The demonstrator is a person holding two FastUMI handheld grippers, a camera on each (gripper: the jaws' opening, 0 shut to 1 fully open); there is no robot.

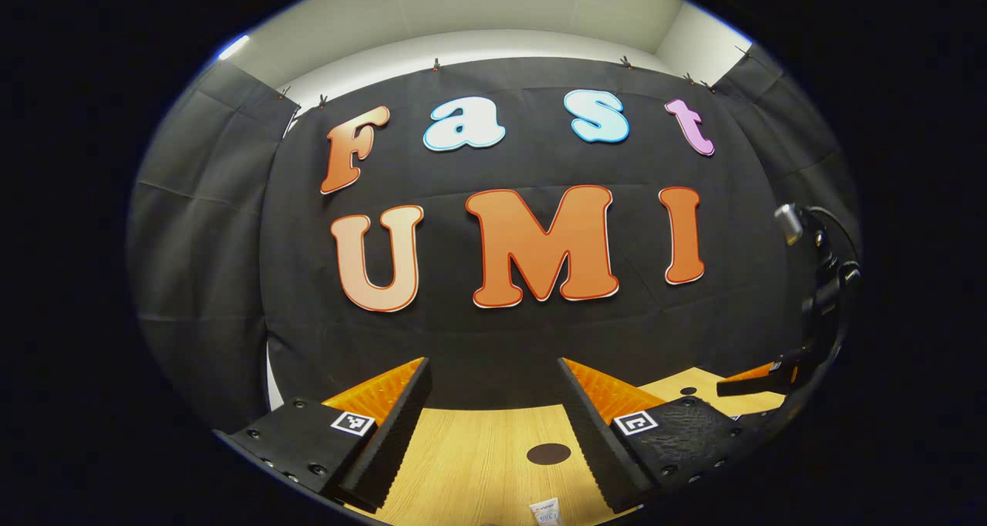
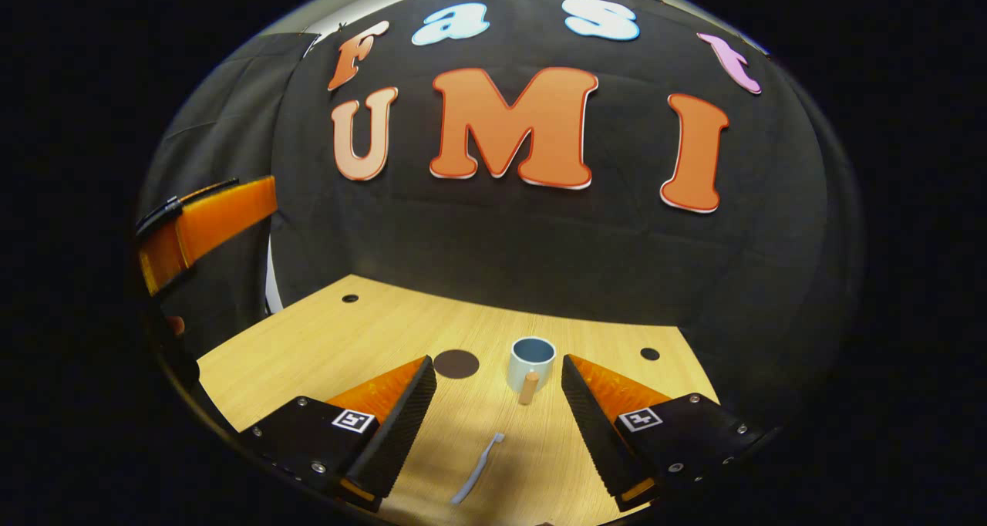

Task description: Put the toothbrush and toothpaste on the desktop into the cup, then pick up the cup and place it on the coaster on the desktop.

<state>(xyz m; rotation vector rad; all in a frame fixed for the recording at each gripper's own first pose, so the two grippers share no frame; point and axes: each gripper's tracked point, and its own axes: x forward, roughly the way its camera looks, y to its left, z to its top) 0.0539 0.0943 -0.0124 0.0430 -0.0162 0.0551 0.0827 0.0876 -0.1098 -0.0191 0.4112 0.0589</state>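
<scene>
In the right gripper view a pale blue cup [image 2: 531,364] with a wooden handle stands upright on the wooden desktop [image 2: 324,348]. A dark round coaster [image 2: 456,363] lies just left of it. A light blue toothbrush [image 2: 477,469] lies nearer, between the fingers of my right gripper [image 2: 497,410], which is open and holds nothing. In the left gripper view my left gripper [image 1: 493,410] is open and holds nothing above the desktop [image 1: 470,464]. The coaster [image 1: 548,454] lies ahead between its fingers, and the end of a white toothpaste tube [image 1: 546,513] peeks in at the bottom edge.
The other gripper [image 1: 759,383] and its dark mount reach in at the right of the left gripper view. In the right gripper view the other gripper's finger [image 2: 208,221] hangs at the far left, above the desktop. Small dark holes [image 2: 650,353] dot the desktop near the black cloth wall.
</scene>
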